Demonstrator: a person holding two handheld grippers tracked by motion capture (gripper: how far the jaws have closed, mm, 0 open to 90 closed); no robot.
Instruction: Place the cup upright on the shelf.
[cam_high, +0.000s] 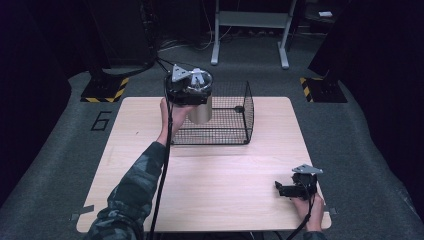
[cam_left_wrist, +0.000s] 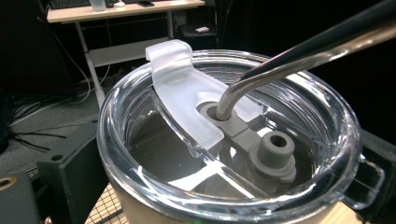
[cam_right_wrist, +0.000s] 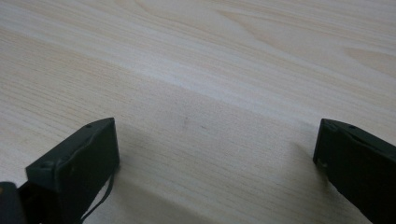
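A steel tumbler with a clear lid and a bent metal straw hangs upright at the left end of a black wire basket. My left gripper is shut on the tumbler just under the lid, with one black finger on each side of it. I cannot tell whether the tumbler's base touches the basket floor. My right gripper rests at the table's front right corner. Seen close up, the right gripper stands open on bare wood with nothing between its jaws.
The light wooden table stands on grey carpet. The basket sits at its far middle. Black stand bases with yellow-striped feet and a white desk frame stand beyond the far edge.
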